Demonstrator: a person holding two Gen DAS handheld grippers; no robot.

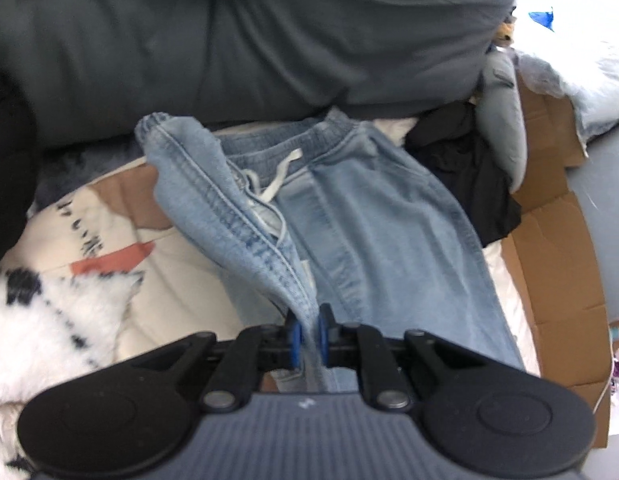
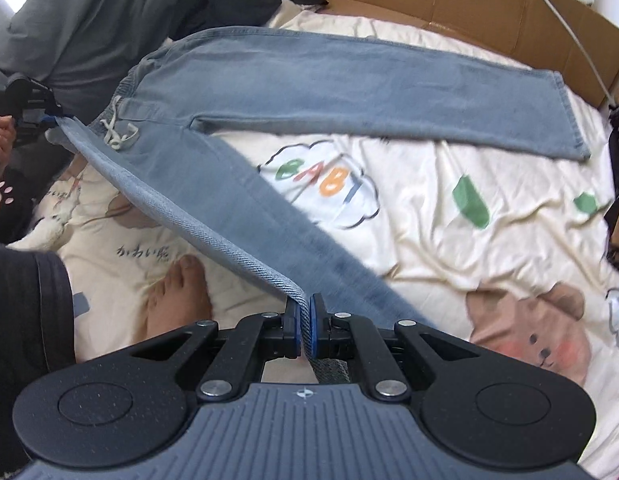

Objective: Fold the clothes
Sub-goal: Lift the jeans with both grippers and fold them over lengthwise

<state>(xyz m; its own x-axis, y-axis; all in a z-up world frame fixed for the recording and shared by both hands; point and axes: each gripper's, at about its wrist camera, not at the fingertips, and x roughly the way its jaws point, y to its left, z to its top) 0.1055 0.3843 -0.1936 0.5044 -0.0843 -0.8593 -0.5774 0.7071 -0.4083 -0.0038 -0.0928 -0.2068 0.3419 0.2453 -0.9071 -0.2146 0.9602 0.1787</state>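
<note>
Light blue jeans (image 2: pixel 349 80) with a white drawstring (image 2: pixel 117 132) lie on a cream printed bedsheet (image 2: pixel 449 208). The far leg rests flat; the near leg is lifted off the sheet. My right gripper (image 2: pixel 305 316) is shut on the outer seam edge of that lifted leg. My left gripper (image 2: pixel 55 118), at the far left of the right wrist view, is shut on the same edge near the waist. In the left wrist view, my left gripper (image 1: pixel 307 326) pinches a fold of the jeans (image 1: pixel 369 220), with the waistband and drawstring (image 1: pixel 273 180) hanging beyond it.
A bare foot (image 2: pixel 181 300) and a dark trouser leg (image 2: pixel 25 320) stand on the sheet at the near left. Grey bedding (image 1: pixel 269 40) piles behind the waistband. Cardboard (image 2: pixel 469 0) borders the far side, with a white cable (image 2: pixel 569 32) over it. Black clothing (image 1: pixel 469 172) lies beside the jeans.
</note>
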